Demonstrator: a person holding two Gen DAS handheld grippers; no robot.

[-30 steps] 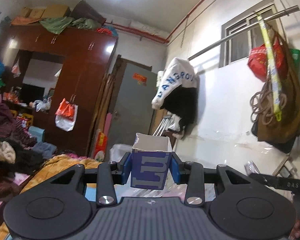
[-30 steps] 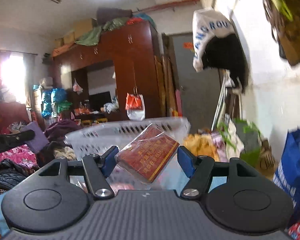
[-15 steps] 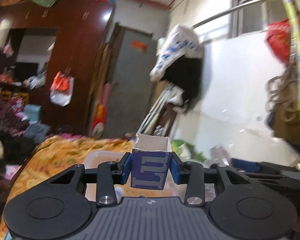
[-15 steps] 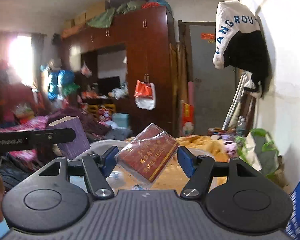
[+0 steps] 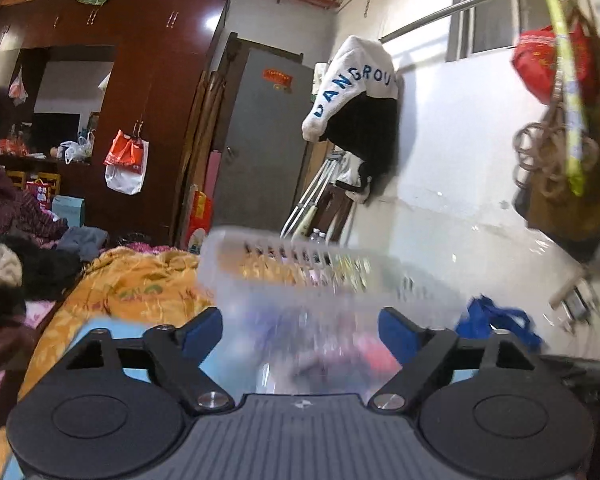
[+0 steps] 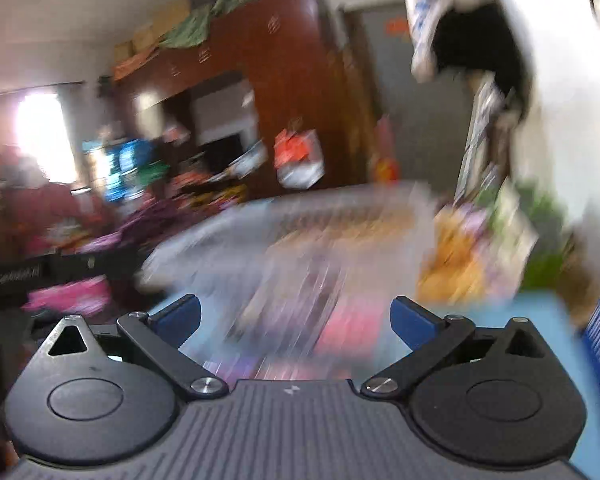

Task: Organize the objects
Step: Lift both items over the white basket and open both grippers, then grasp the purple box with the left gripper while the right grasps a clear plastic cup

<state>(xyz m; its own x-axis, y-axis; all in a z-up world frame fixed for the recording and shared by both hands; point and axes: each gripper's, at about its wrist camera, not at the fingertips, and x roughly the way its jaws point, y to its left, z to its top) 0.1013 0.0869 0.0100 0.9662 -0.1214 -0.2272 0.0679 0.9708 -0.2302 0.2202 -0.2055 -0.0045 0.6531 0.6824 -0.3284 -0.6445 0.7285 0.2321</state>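
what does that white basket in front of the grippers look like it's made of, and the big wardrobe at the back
The basket looks like translucent whitish plastic: colours show through its wall, and slots are moulded under the rim. The wardrobe looks like dark reddish wood or veneer with a glossy finish, judging by the bright reflections on its doors.

basket [image 5: 284, 256]: clear, slotted | wardrobe [image 5: 156, 80]: dark red-brown | blanket [image 5: 140, 292]: orange, patterned

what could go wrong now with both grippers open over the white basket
1. Both views are smeared, so what sits in the basket cannot be read; anything just let go may have missed the rim.
2. The left gripper and right gripper have jaws opening with nothing clearly between them, close to the basket wall; a careless move could knock it.
3. The basket rests on a rumpled orange blanket, so it might tip.
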